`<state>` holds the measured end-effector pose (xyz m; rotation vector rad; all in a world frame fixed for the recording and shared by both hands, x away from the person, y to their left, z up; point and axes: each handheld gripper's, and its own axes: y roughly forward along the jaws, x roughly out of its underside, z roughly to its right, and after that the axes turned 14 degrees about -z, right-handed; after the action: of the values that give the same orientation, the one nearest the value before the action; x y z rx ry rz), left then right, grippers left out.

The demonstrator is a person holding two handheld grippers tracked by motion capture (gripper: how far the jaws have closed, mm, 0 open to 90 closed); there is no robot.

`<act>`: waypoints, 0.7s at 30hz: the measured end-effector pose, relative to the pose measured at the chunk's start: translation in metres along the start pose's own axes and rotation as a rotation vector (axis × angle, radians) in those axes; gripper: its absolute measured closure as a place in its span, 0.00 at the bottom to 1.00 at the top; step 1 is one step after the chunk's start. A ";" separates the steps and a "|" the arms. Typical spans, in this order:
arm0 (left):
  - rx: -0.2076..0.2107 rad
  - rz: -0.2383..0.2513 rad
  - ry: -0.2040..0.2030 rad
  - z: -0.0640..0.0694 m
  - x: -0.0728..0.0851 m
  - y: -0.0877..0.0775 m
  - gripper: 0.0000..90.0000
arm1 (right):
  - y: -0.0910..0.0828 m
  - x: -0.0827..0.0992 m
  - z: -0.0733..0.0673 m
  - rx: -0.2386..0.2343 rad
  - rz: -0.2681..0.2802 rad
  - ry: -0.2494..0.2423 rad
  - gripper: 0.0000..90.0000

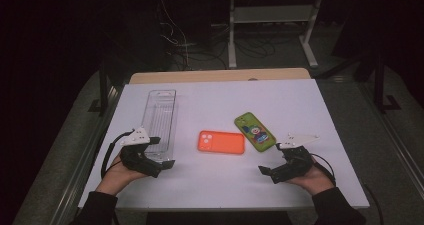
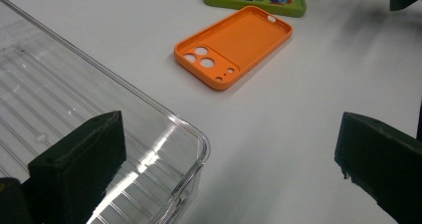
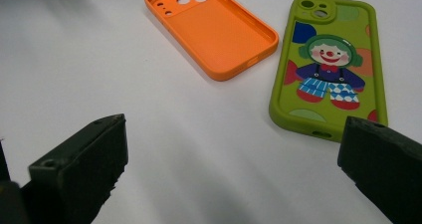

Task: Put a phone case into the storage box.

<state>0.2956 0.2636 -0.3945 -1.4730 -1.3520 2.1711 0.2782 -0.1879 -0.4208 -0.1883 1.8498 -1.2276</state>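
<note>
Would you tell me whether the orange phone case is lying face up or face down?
Hollow side up: the orange phone case shows its raised rim and recessed inside.

Black two-jaw grippers point(image 1: 167, 166) point(image 1: 264, 171), grey three-cornered plates, black cables, dark sleeves

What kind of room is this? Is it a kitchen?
Probably not a kitchen. It looks like a dim lab or workshop: a white table holds two phone cases and a clear tray, with tangled cables on the floor behind.
</note>
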 end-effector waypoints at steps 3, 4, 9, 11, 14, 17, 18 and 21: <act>0.000 -0.002 -0.004 0.001 0.000 0.000 0.00 | 0.000 0.000 0.000 0.000 -0.004 -0.005 0.00; 0.001 -0.001 -0.006 0.001 0.000 0.000 0.00 | 0.000 0.000 0.000 0.000 -0.005 -0.005 0.00; -0.002 -0.004 -0.003 0.001 0.000 0.000 0.00 | -0.001 -0.004 -0.001 0.002 -0.014 -0.014 0.00; -0.004 -0.004 -0.003 0.001 0.000 0.000 0.00 | -0.001 -0.006 -0.001 0.004 -0.027 -0.016 0.00; -0.008 -0.021 0.013 0.001 0.001 0.000 0.00 | -0.003 -0.011 0.000 0.012 -0.058 -0.023 0.00; -0.006 -0.018 0.011 0.001 0.001 0.000 0.00 | -0.004 -0.016 0.002 0.006 -0.061 -0.015 0.00; -0.005 -0.016 0.007 0.002 0.001 0.001 0.00 | -0.004 -0.018 0.002 0.006 -0.069 -0.015 0.00; -0.003 -0.017 0.005 0.002 0.000 0.002 0.00 | -0.004 -0.023 0.003 0.004 -0.085 -0.014 0.03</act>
<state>0.2944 0.2618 -0.3957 -1.4616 -1.3613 2.1551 0.2930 -0.1797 -0.4044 -0.2756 1.8430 -1.2849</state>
